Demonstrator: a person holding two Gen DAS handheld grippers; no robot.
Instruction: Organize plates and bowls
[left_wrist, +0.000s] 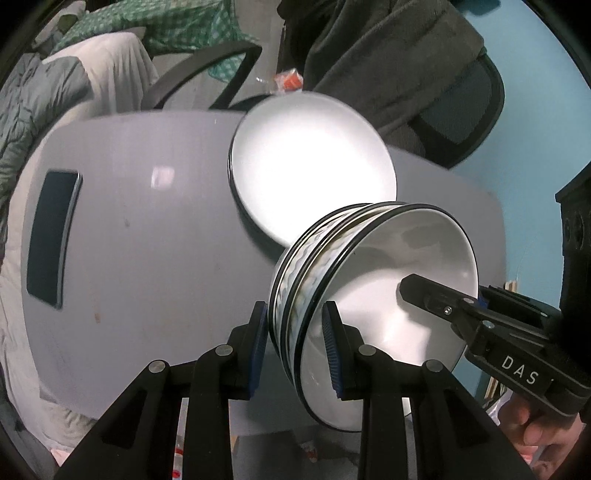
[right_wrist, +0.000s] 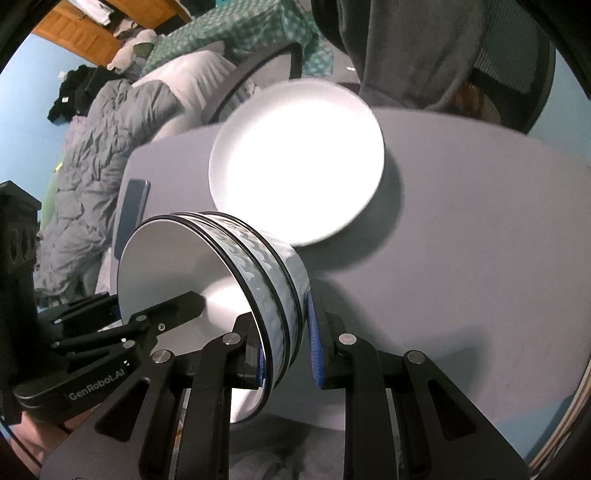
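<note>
In the left wrist view, a grey table (left_wrist: 147, 240) is seen, with a dark phone (left_wrist: 51, 236) lying flat near its left edge. A stack of white plates (left_wrist: 314, 166) rests at the far side of the table, and behind it a chair with a dark garment (left_wrist: 388, 62) is placed. The stacked bowls (left_wrist: 369, 295), tilted on their side above the table, are pinched at the rim wall by the left gripper (left_wrist: 295, 347): one pad outside, one inside. The right gripper (left_wrist: 424, 291) is seen at the right, one finger inside the bowl.

In the right wrist view, bedding (right_wrist: 110, 147) is visible far left. The stacked bowls (right_wrist: 236, 266) are pinched by the right gripper (right_wrist: 288, 350) across the wall, near the plates (right_wrist: 295, 162). The left gripper (right_wrist: 177, 306) enters from the left, one finger reaching into the bowl.
</note>
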